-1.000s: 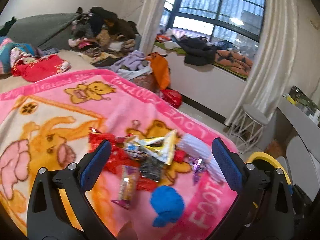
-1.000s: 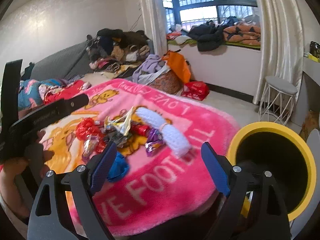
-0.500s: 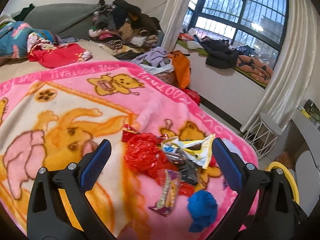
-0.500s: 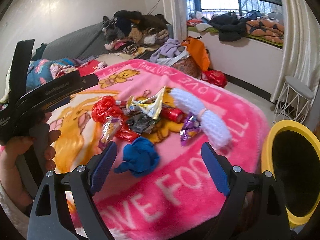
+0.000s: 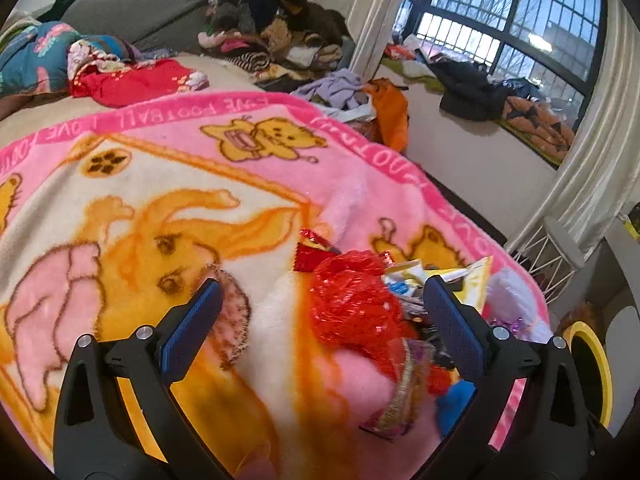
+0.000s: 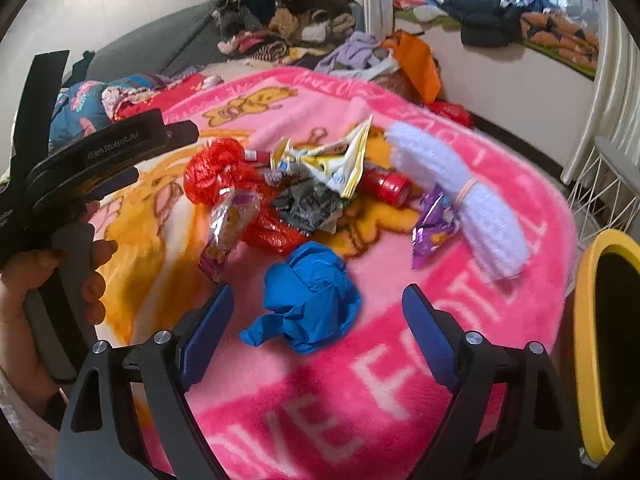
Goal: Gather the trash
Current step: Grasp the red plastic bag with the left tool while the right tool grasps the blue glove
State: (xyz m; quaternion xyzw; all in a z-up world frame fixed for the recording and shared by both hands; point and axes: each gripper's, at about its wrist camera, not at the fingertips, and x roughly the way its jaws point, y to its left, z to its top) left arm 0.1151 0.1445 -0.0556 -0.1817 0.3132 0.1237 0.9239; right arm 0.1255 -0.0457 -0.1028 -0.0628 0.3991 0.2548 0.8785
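Trash: blue crumpled wad (image 6: pixel 310 296) just ahead between my right tongs (image 6: pixel 318 332), jaws wide, empty. Light, soft, springy; pinch across bulk. Left tongs (image 5: pixel 320 320) wide too, red wrapper (image 5: pixel 354 306) probably untouched.

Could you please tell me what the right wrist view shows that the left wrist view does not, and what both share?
Only the right wrist view shows the hand holding the left gripper's handle, the purple wrapper and the red can. Only the left wrist view shows the barred window. Both show the pink blanket, red plastic bag, crumpled blue ball and yellow-rimmed bin.
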